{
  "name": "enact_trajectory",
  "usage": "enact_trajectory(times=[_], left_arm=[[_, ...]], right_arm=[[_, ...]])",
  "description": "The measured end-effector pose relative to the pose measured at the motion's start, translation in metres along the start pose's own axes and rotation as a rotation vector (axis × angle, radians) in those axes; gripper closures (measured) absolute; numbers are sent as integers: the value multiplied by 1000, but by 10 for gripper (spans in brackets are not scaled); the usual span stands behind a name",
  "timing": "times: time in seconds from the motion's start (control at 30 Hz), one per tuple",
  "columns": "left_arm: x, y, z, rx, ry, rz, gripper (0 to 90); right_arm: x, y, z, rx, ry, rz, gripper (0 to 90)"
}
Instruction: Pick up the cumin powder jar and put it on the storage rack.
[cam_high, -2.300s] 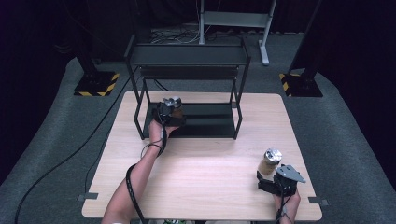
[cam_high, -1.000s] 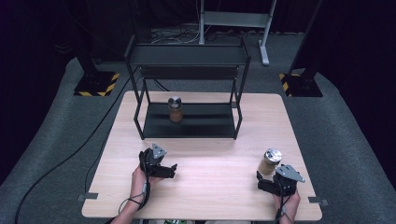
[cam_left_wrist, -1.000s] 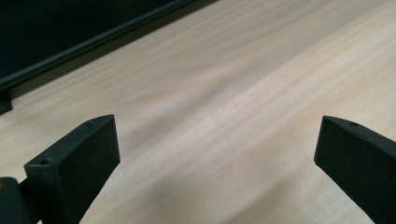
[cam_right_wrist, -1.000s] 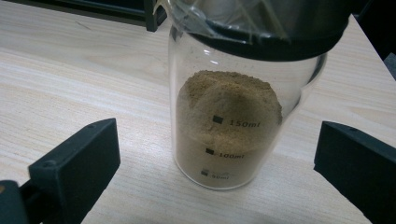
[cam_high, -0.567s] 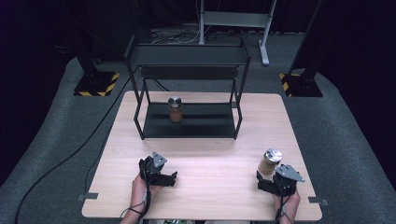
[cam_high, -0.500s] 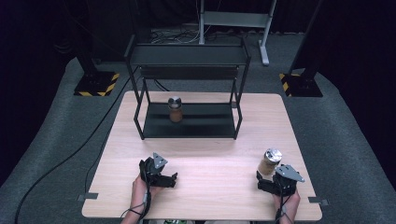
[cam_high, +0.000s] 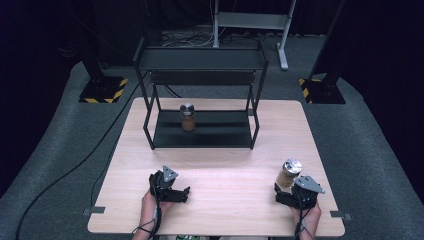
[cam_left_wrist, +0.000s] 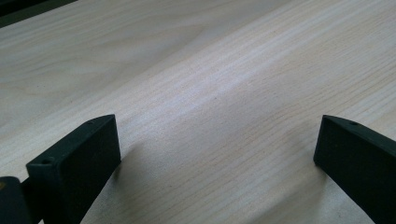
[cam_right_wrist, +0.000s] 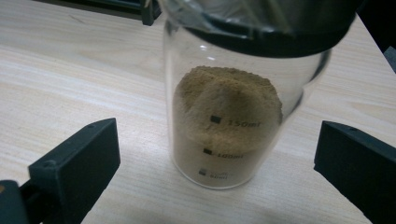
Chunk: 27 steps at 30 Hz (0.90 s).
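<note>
A glass jar of tan powder (cam_right_wrist: 227, 122) with a dark lid stands on the wooden table at the front right (cam_high: 289, 173). My right gripper (cam_right_wrist: 219, 158) is open, its jaws on either side of the jar and apart from it; it rests near the table's front edge (cam_high: 287, 192). A second jar (cam_high: 187, 117) with brown powder and a silver lid stands on the lower shelf of the black rack (cam_high: 202, 135). My left gripper (cam_left_wrist: 217, 154) is open over bare wood, lying at the front left (cam_high: 182, 192).
The black two-level rack (cam_high: 200, 57) stands at the back middle of the table (cam_high: 230, 170). Dark carpet surrounds the table, with stand bases marked yellow and black (cam_high: 102, 92) and a cable (cam_high: 75, 167) on the floor to the left.
My left gripper has let go of the brown jar on the rack's lower shelf and drawn back to the table's front left. The right gripper and its jar have stayed put.
</note>
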<state>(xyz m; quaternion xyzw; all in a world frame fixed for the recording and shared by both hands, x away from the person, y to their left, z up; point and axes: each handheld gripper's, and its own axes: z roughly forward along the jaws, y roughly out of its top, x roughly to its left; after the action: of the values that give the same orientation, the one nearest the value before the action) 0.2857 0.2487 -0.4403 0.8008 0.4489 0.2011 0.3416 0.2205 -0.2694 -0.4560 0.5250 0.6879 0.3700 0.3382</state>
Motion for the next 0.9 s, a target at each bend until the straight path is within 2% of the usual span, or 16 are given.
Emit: enact_trajectory(times=[0.13,0.2,0.37,0.43,0.6,0.7,0.8,0.87,0.9], left_arm=[[-8,-2,0,-17,23,43,0],[-10,-3,-1,-21,32,53,0],[1,1,1,-3,-12,21,0],[4,2,2,2,-29,22,0],[2,1,1,-3,-25,24,0],[6,2,2,4,-42,18,0],[7,3,2,7,-43,18,0],[6,2,2,4,-41,18,1],[6,2,2,4,-41,18,1]], right_arm=[[0,4,2,-5,-6,0,0],[-3,7,3,-13,8,1,0],[-12,15,10,-10,31,4,0],[-14,17,13,-6,37,6,0],[-16,21,16,0,38,6,2],[-17,24,18,8,41,0,60],[-17,26,19,16,51,-7,166],[-18,27,19,19,54,-8,271],[-17,26,18,15,47,-7,283]])
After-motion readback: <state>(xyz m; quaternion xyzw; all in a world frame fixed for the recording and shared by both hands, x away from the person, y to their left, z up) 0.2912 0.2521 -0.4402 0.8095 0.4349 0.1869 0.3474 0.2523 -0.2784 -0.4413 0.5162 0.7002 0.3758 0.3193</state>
